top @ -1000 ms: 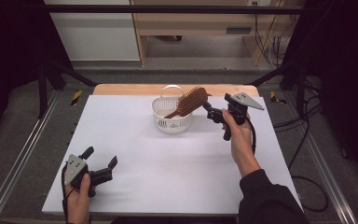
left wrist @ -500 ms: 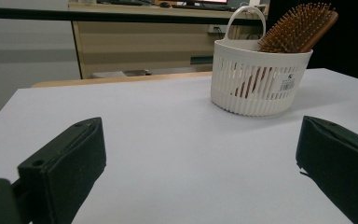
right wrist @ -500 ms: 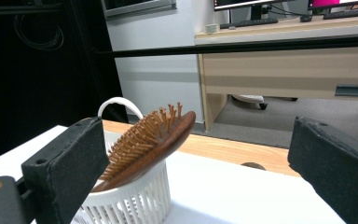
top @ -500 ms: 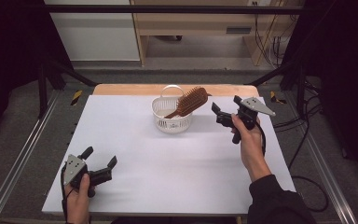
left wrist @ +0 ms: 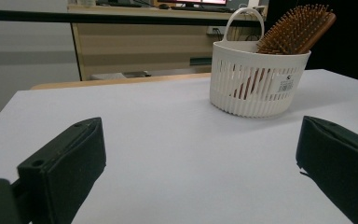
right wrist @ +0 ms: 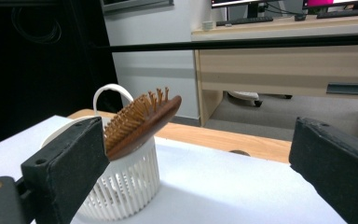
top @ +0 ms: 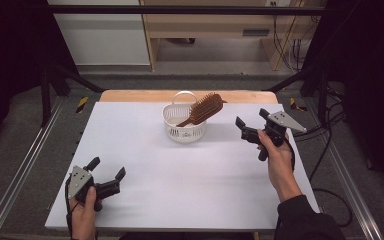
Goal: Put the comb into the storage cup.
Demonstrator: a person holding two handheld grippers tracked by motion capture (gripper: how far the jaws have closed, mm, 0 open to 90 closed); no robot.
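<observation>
A wooden hairbrush point(top: 203, 109) point(left wrist: 294, 31) point(right wrist: 140, 122) stands slanted in a small white slatted basket point(top: 182, 131) point(left wrist: 256, 81) point(right wrist: 119, 191) at the back middle of the white table point(top: 180, 175), bristle head sticking out past the rim to the right. My right gripper point(top: 251, 123) is open, held above the table to the right of the basket, nothing between its jaws. My left gripper point(top: 107, 168) is open too, low at the table's front left corner, far from the basket and holding nothing.
A wooden strip point(top: 130, 95) edges the table's far side. Beyond it stand a wooden desk point(top: 220, 30) and a white cabinet point(top: 100, 35). Metal frame rails point(top: 25, 165) run along both sides, with cables point(top: 330, 145) on the floor at the right.
My right gripper let go of the brush's head, which stays leaning in the basket, and has drawn back to the right and toward the person. My left gripper has stayed put.
</observation>
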